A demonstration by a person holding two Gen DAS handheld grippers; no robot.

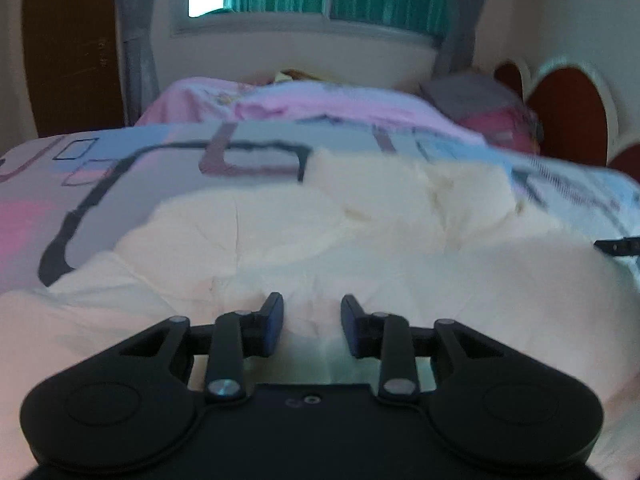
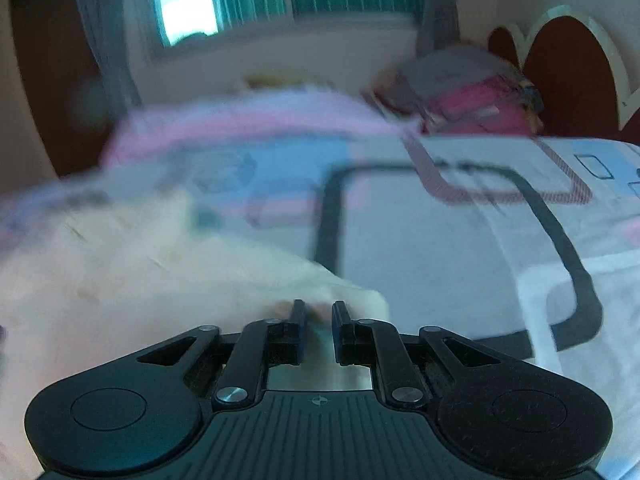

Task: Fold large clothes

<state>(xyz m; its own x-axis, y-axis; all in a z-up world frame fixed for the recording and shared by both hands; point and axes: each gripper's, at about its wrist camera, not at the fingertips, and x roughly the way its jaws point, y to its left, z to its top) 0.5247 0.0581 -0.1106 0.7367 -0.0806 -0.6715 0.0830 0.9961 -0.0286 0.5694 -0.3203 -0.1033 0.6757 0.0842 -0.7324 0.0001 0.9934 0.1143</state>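
Garment: a large cream-white garment (image 1: pixel 304 240) lies crumpled on the bed's patterned bedspread (image 1: pixel 132 168); its exact type cannot be told from these views.
Garment position: in the left wrist view it fills the lower and middle field, running across from left to right, its bulk ahead of the fingers and its near part beneath them. In the right wrist view the garment (image 2: pixel 132 272) lies to the left, and one corner tapers toward the fingers.
Long axis: judged to run crosswise to both grippers, roughly parallel to the near edge of the bed.
Left gripper (image 1: pixel 312 330): fingers spread with a clear gap; the cloth shows between and below them, but the pads do not press on it.
Right gripper (image 2: pixel 319 332): fingers drawn close together, pinching the garment's corner (image 2: pixel 360 300); cloth is visible in the narrow gap.
Key relation: the right gripper is at the garment's right-hand end and has hold of it; the left gripper sits over the garment's near edge without a grasp.
Nearer hand: both are at the cloth; only the right is engaged.
Next move requirement, as a judgement: the left fingers must close on the near edge before the fold can be carried across the long axis.
Limitation: the right wrist view is motion-blurred.
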